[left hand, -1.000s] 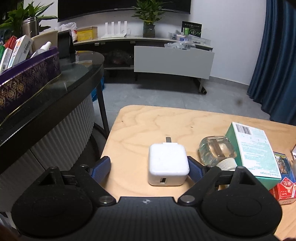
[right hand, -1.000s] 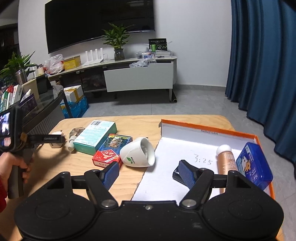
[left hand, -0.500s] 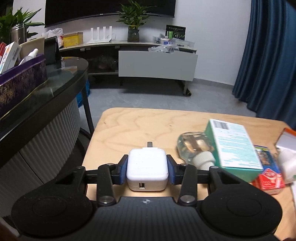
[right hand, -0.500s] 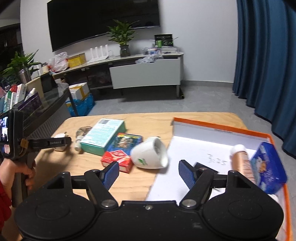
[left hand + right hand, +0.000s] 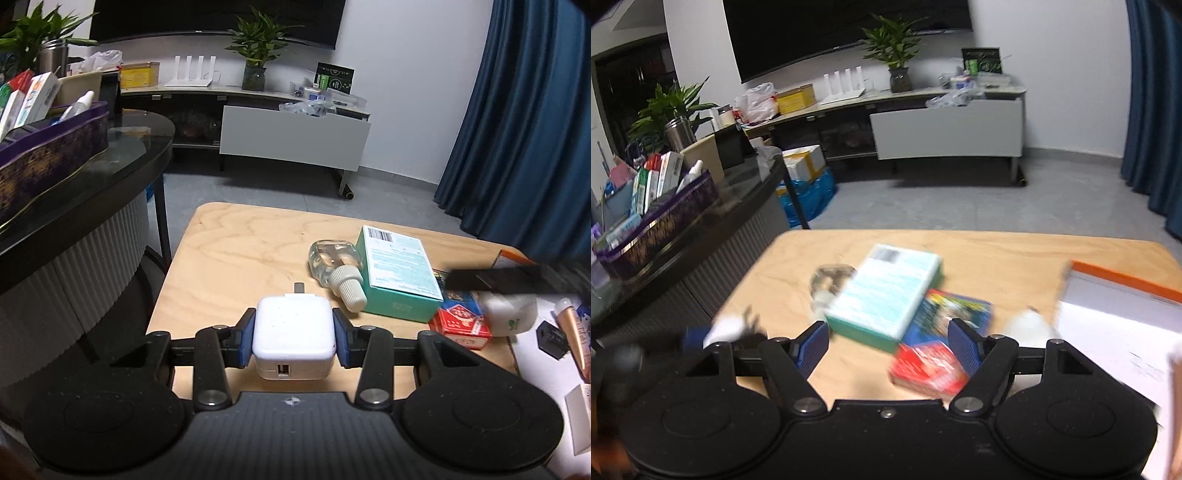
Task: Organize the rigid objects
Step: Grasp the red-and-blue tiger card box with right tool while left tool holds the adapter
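My left gripper (image 5: pixel 294 341) is shut on a white USB charger cube (image 5: pixel 293 332), both blue pads pressing its sides above the wooden table (image 5: pixel 240 254). Just right of it lie a clear bottle with a white cap (image 5: pixel 334 260), a teal box (image 5: pixel 397 273) and a red card pack (image 5: pixel 461 325). My right gripper (image 5: pixel 888 341) stands open over the table, nothing between its fingers; the teal box (image 5: pixel 886 291), a blue pack (image 5: pixel 955 310) and the red card pack (image 5: pixel 929 365) lie blurred ahead of it. The orange-rimmed white tray (image 5: pixel 1126 314) is at right.
A white cup (image 5: pixel 511 314) lies by the tray edge, with a tan tube (image 5: pixel 570 328) and a small black piece (image 5: pixel 552 338) in the tray. A dark glass-topped counter (image 5: pixel 92 184) with a purple box of items stands left of the table. Blue curtains hang at right.
My left gripper closed on the charger cube and carried it rightward. My right gripper swung left from over the tray to above the boxes, staying open.
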`<state>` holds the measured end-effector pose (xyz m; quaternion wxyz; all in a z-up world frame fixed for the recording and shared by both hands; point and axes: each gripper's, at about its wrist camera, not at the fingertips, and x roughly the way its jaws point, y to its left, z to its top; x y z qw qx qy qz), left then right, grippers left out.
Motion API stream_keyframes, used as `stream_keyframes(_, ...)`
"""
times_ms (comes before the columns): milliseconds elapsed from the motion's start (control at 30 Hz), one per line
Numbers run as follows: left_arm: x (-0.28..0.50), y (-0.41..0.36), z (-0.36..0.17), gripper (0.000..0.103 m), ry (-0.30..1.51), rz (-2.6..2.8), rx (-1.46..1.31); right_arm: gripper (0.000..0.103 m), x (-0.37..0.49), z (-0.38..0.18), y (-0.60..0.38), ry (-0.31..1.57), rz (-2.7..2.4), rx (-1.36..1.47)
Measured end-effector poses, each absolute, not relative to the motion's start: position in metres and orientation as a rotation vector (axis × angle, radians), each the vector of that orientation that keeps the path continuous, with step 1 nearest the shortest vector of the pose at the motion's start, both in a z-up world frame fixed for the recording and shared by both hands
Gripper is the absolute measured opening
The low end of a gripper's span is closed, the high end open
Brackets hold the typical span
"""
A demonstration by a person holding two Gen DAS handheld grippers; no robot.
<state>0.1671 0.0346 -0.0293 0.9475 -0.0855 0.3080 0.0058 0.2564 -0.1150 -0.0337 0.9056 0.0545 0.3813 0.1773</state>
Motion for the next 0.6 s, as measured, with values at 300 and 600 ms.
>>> stream_keyframes(300,0.150,0.045,-0.031,0.042,0.607,0.003,-0.239,0.087,0.328,-0.057,-0.085,0.907,0.229,0.133)
stream_keyframes(600,0.147,0.050,-0.034,0.042,0.586,-0.008,-0.270,0.092,0.285,-0.061,-0.125,0.925,0.296,0.011)
